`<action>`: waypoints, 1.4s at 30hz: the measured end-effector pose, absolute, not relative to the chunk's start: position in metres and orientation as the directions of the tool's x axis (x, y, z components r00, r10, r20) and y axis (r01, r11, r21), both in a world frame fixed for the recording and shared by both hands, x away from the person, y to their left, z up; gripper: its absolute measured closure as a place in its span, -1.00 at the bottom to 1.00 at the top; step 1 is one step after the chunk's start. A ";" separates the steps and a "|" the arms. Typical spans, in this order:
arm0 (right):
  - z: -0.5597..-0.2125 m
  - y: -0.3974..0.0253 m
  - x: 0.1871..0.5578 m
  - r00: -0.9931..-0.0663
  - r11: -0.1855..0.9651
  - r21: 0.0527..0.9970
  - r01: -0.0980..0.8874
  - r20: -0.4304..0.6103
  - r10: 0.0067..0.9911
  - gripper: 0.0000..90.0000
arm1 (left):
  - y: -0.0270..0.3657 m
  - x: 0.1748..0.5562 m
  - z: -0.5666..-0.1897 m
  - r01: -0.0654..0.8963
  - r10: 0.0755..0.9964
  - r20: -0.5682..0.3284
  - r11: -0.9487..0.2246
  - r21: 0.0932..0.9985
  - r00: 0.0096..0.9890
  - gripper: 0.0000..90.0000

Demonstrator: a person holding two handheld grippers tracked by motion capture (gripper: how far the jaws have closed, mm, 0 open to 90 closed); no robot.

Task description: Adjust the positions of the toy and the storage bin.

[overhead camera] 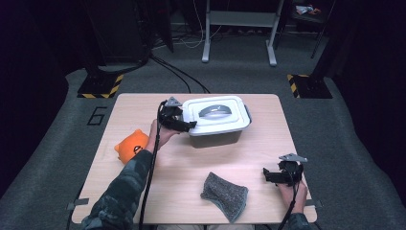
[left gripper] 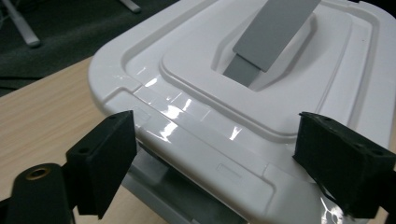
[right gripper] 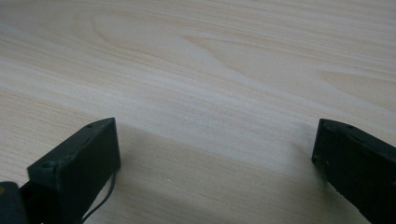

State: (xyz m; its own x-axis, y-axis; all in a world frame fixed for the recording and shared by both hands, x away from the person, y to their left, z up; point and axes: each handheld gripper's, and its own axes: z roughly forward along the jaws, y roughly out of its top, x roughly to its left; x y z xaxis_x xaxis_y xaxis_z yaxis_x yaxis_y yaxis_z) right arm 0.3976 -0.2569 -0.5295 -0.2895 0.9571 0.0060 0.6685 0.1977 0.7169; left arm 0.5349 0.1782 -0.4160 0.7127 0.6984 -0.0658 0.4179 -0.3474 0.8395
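Dim room, wooden desk (overhead camera: 191, 163): the left gripper (overhead camera: 184, 125), jaws spread apart, is nosing at the white box (overhead camera: 218, 120) near the far edge, risking shoving it away, while the right gripper (overhead camera: 276, 175) is idling released.

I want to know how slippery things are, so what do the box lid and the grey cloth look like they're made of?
The box lid looks like glossy white moulded plastic: sharp glare streaks run along its edge, where the open left claw sits. The grey cloth looks like a soft, matt, speckled knit or microfibre; the exact fibre cannot be told.
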 end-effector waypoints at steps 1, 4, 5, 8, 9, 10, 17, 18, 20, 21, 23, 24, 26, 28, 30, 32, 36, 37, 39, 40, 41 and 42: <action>-0.530 -0.257 0.398 -0.289 0.197 0.718 0.667 0.006 0.957 -1.00 | 0.178 0.532 -0.415 0.421 0.710 -0.057 -0.349 0.837 0.702 -0.75; -0.530 -0.257 0.398 -0.289 0.197 0.718 0.667 0.006 0.957 -1.00 | 0.182 0.525 -0.412 0.415 0.718 -0.048 -0.345 0.842 0.695 -0.81; -0.530 -0.257 0.398 -0.289 0.197 0.719 0.666 0.006 0.957 -1.00 | 0.183 0.522 -0.411 0.411 0.722 -0.043 -0.343 0.845 0.691 -0.83; -0.530 -0.257 0.398 -0.289 0.197 0.719 0.666 0.005 0.957 -1.00 | 0.187 0.510 -0.405 0.402 0.722 -0.044 -0.332 0.854 0.690 -0.87; -0.530 -0.257 0.398 -0.288 0.196 0.719 0.667 0.006 0.957 -1.00 | 0.188 0.505 -0.403 0.394 0.725 -0.029 -0.340 0.854 0.688 -0.89; -0.530 -0.257 0.398 -0.288 0.196 0.719 0.667 0.006 0.957 -1.00 | 0.189 0.502 -0.402 0.388 0.730 -0.022 -0.338 0.857 0.683 -0.90; -0.530 -0.257 0.398 -0.289 0.196 0.719 0.667 0.007 0.957 -1.00 | 0.196 0.468 -0.395 0.353 0.727 0.001 -0.335 0.874 0.686 -1.00; -0.530 -0.257 0.398 -0.289 0.196 0.719 0.667 0.007 0.957 -1.00 | 0.196 0.463 -0.396 0.360 0.728 -0.004 -0.333 0.872 0.686 -1.00; -0.530 -0.257 0.398 -0.288 0.196 0.719 0.667 0.007 0.957 -1.00 | 0.197 0.453 -0.397 0.347 0.723 0.011 -0.345 0.872 0.691 -1.00; -0.530 -0.257 0.398 -0.289 0.196 0.719 0.667 0.007 0.957 -1.00 | 0.197 0.446 -0.399 0.344 0.720 0.019 -0.355 0.869 0.694 -1.00; -0.530 -0.257 0.398 -0.289 0.196 0.719 0.667 0.007 0.957 -1.00 | 0.196 0.439 -0.403 0.341 0.716 0.025 -0.363 0.867 0.698 -1.00; -0.530 -0.257 0.398 -0.289 0.196 0.719 0.667 0.006 0.957 -1.00 | 0.196 0.432 -0.407 0.338 0.715 0.036 -0.373 0.864 0.698 -1.00; -0.530 -0.257 0.398 -0.289 0.196 0.719 0.667 0.007 0.957 -1.00 | 0.195 0.422 -0.414 0.334 0.711 0.045 -0.384 0.861 0.702 -1.00; -0.530 -0.257 0.398 -0.289 0.197 0.719 0.667 0.007 0.957 -1.00 | 0.195 0.412 -0.421 0.327 0.711 0.065 -0.400 0.856 0.700 -1.00; -0.530 -0.257 0.398 -0.289 0.197 0.718 0.667 0.007 0.957 -1.00 | 0.194 0.401 -0.431 0.330 0.712 0.078 -0.416 0.847 0.698 -1.00; -0.530 -0.257 0.398 -0.290 0.196 0.719 0.667 0.008 0.957 -1.00 | 0.193 0.394 -0.438 0.337 0.704 0.071 -0.424 0.841 0.707 -1.00; -0.530 -0.257 0.398 -0.291 0.197 0.719 0.667 0.008 0.957 -1.00 | 0.193 0.380 -0.456 0.354 0.710 0.078 -0.440 0.825 0.700 -1.00; -0.530 -0.257 0.398 -0.291 0.197 0.718 0.667 0.008 0.957 -1.00 | 0.193 0.378 -0.459 0.359 0.709 0.077 -0.444 0.821 0.701 -1.00; -0.530 -0.257 0.398 -0.292 0.197 0.718 0.667 0.008 0.957 -1.00 | 0.193 0.371 -0.470 0.369 0.711 0.076 -0.450 0.813 0.699 -1.00; -0.530 -0.257 0.398 -0.291 0.197 0.718 0.667 0.008 0.957 -1.00 | 0.192 0.369 -0.476 0.375 0.712 0.076 -0.454 0.808 0.698 -1.00; -0.530 -0.257 0.398 -0.291 0.197 0.718 0.667 0.008 0.957 -1.00 | 0.192 0.367 -0.481 0.381 0.714 0.076 -0.457 0.803 0.696 -1.00; -0.530 -0.257 0.398 -0.296 0.205 0.717 0.666 0.002 0.955 -1.00 | 0.192 0.364 -0.488 0.393 0.718 0.075 -0.462 0.795 0.692 -1.00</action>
